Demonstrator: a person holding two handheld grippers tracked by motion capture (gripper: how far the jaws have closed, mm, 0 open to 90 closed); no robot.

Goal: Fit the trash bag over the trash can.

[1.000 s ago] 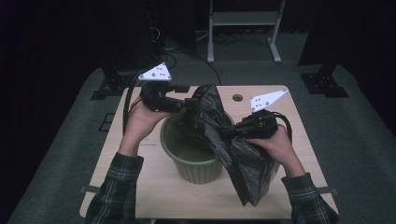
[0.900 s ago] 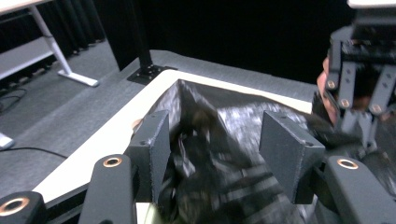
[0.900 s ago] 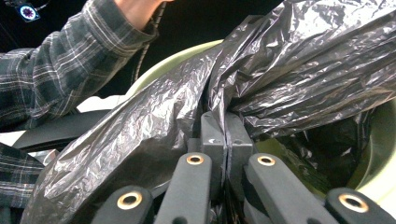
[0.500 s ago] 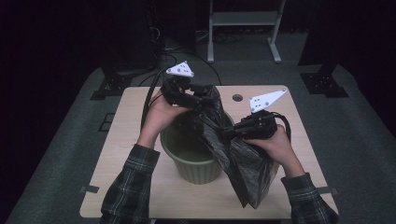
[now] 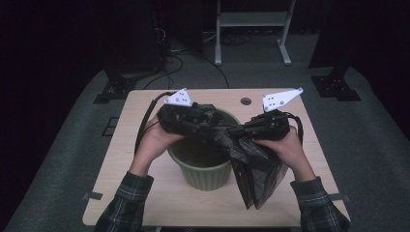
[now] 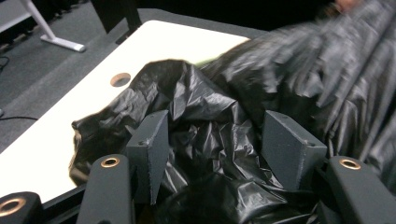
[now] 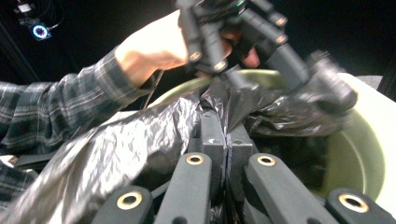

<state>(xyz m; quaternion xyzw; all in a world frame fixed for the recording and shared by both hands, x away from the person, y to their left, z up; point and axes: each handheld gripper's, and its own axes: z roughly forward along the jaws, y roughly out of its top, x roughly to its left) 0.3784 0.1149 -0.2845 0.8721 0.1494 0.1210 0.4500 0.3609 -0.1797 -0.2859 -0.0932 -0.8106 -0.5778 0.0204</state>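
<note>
Stretching black bin bag (image 5: pixel 251 159) across green ribbed pot (image 5: pixel 203 171) on pale wooden table (image 5: pixel 125 164) — thin, glossy, heavily crinkled plastic. Bunched upper edge runs roughly level from left gripper (image 5: pixel 205 118) to right gripper (image 5: pixel 241 130), above pot mouth; long body hangs downward past pot's right side, nearly to table. Right gripper jaws pressed together, clamped on bag edge (image 7: pixel 205 105). Left gripper jaws held apart, crumpled bag (image 6: pixel 210 135) bulging between pads — firm pinch cannot be told.

The room is dim; glare whitens the table (image 6: pixel 187 44), and motion blurs the black bag (image 6: pixel 327 60).
</note>
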